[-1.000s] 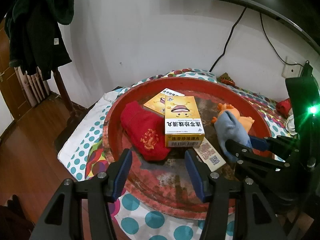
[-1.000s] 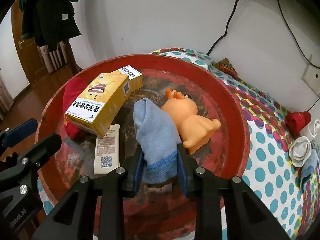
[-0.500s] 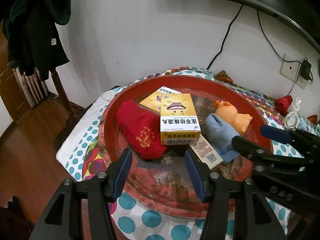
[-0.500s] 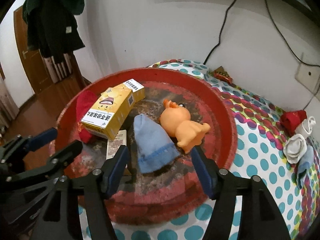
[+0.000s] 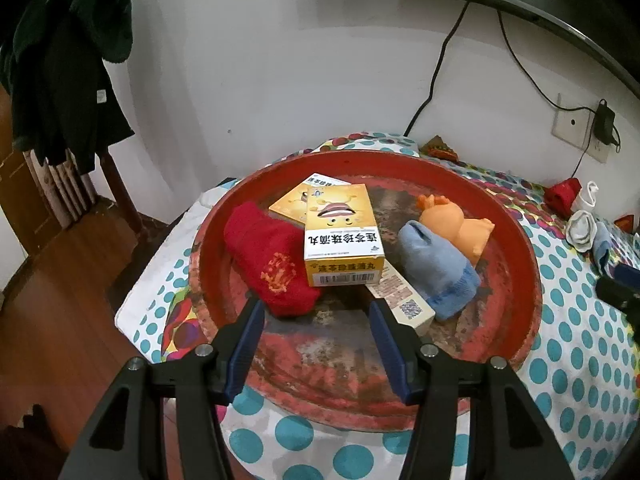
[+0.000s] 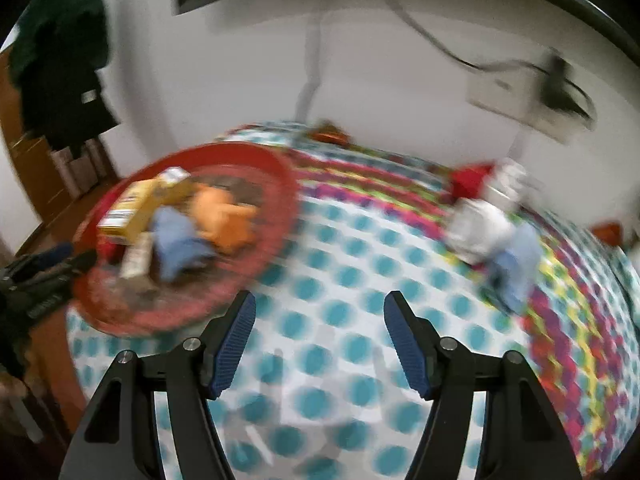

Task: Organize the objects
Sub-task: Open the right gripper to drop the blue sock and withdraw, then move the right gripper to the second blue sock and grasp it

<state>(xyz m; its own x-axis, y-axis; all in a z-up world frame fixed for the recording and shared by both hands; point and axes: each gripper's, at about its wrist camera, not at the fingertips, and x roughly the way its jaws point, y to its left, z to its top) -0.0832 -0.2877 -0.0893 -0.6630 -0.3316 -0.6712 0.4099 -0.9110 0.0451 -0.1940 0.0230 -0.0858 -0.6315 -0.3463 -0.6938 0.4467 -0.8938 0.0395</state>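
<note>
A round red tray [image 5: 520, 264] on the polka-dot cloth holds a red sock [image 5: 268, 260], a yellow box [image 5: 340, 236] lying on a second yellow box [image 5: 292, 204], a small white box [image 5: 404, 300], a blue sock [image 5: 436, 268] and an orange rubber toy [image 5: 456, 224]. My left gripper [image 5: 315, 306] hovers open over the tray's near side, holding nothing. In the blurred right wrist view, my right gripper [image 6: 321, 300] is open and empty above bare cloth, right of the tray [image 6: 280, 208]. The blue sock [image 6: 176, 236] lies free in the tray.
More socks lie on the cloth at the right: red [image 5: 562, 196], white [image 5: 582, 228] and blue [image 5: 602, 248]. A dark garment [image 5: 68, 60] hangs at the left over a wooden floor. A wall socket [image 5: 580, 132] with a plug and cables sits on the wall behind.
My right gripper let go of the blue sock, opened, and swung away to the right over the cloth. The sock stays in the tray. The left gripper has hardly moved.
</note>
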